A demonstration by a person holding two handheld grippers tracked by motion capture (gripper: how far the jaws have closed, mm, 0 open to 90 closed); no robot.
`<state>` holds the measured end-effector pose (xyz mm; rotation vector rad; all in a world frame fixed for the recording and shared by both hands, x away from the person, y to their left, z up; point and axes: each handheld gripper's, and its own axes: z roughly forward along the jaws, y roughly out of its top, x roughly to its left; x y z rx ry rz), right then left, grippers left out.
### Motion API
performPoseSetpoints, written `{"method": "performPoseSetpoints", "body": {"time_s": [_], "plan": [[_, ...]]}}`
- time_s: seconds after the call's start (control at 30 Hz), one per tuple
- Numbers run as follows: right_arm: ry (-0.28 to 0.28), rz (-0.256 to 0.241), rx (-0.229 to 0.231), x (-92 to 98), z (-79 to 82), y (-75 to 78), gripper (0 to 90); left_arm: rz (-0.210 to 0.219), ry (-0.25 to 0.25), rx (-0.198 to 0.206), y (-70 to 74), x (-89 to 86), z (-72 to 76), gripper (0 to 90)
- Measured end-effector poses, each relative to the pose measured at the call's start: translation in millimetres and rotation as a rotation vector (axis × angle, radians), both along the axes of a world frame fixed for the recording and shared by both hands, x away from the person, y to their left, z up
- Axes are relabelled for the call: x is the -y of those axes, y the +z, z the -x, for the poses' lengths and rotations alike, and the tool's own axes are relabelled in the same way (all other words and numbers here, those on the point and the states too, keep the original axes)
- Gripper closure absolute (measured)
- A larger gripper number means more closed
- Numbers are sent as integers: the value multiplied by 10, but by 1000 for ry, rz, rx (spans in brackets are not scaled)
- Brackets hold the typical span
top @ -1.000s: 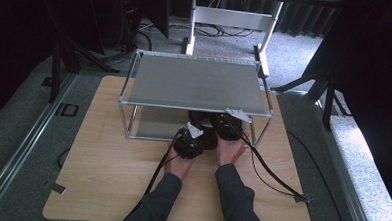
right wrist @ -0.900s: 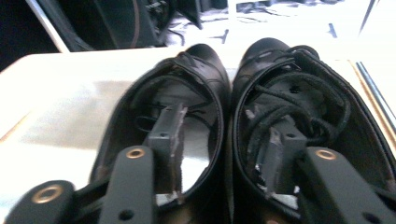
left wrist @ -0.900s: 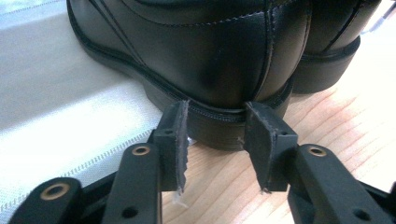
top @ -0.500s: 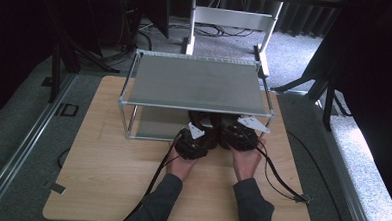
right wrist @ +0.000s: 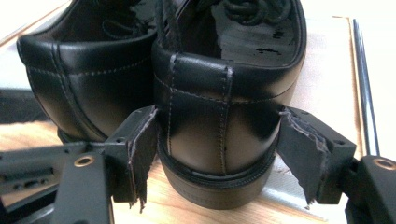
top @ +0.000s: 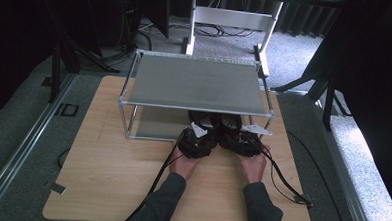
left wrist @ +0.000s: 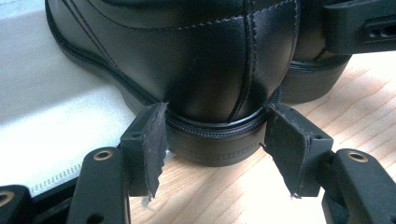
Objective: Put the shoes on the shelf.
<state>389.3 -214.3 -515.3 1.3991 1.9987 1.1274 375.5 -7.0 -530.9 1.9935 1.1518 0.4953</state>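
Left claw (left wrist: 212,135) and right claw (right wrist: 215,149) each clasp the heel of a black leather shoe, left shoe (left wrist: 187,60) and right shoe (right wrist: 224,116), half under the wire shelf rack (top: 195,83) on the bench (top: 106,176); squeeze the heels squarely, move both together.

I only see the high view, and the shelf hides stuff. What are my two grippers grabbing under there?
Observer: The left gripper has its jaws either side of a black shoe, at the heel.
Operator: And the other one?
Observer: The right gripper straddles the heel of the second shoe, the one with laces showing.
Operator: Are the shoes all on the shelf?
Observer: No. Their heels rest on the wooden table, and the fronts lie on the pale lower shelf.
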Motion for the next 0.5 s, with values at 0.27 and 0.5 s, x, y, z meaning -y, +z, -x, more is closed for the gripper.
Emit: {"method": "performPoseSetpoints", "body": {"time_s": [0.27,0.5], "plan": [[-5,-46,-4,-96,64,-2,345,3,31,2,28,-143,-40,434],[17,-25,1,-172,48,-5,360,22,33,-7,14,-220,-76,465]]}}
